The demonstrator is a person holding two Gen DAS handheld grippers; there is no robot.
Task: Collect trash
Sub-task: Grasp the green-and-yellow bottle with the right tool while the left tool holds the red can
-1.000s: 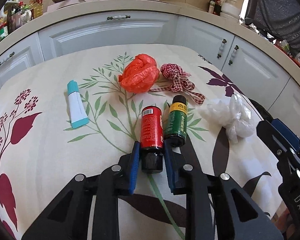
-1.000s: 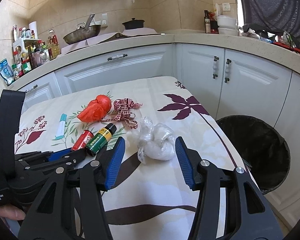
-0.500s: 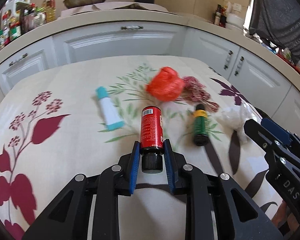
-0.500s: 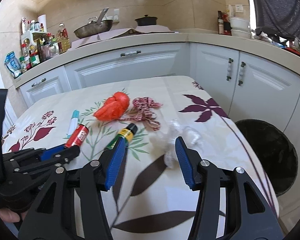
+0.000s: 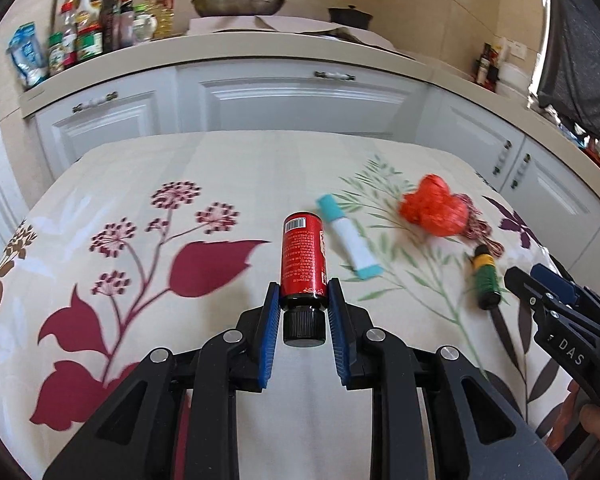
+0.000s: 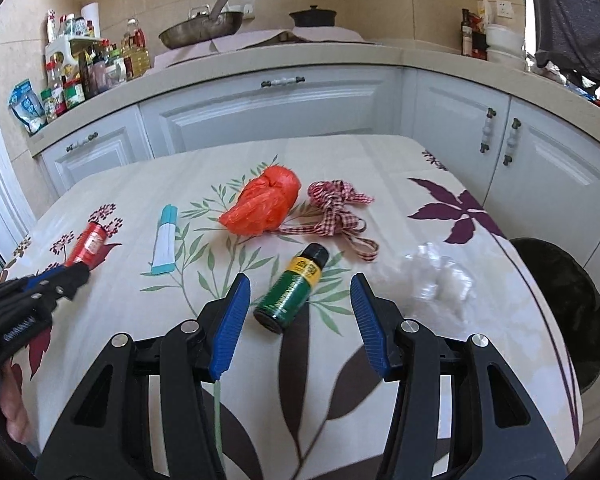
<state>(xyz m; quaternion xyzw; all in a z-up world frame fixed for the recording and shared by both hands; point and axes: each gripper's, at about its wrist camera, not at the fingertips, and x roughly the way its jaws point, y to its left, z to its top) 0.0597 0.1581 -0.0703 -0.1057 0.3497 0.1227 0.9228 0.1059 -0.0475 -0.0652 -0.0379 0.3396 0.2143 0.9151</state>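
Left wrist: left gripper [image 5: 303,312] clamps red bottle [image 5: 303,258] near its cap, above worktop [image 5: 140,208] | right gripper [image 6: 296,308] open, straddling green bottle [image 6: 292,288] on worktop | risk: red bottle pivots out, grip sits low.

The left gripper [image 5: 303,308] clamps its blue pads on a small red bottle with a black cap [image 5: 303,258] above the floral tablecloth [image 5: 140,248]. A white tube with teal ends [image 5: 350,236], a crumpled orange plastic bag [image 5: 434,210] and a dark green bottle with a yellow band [image 5: 485,280] lie to its right.
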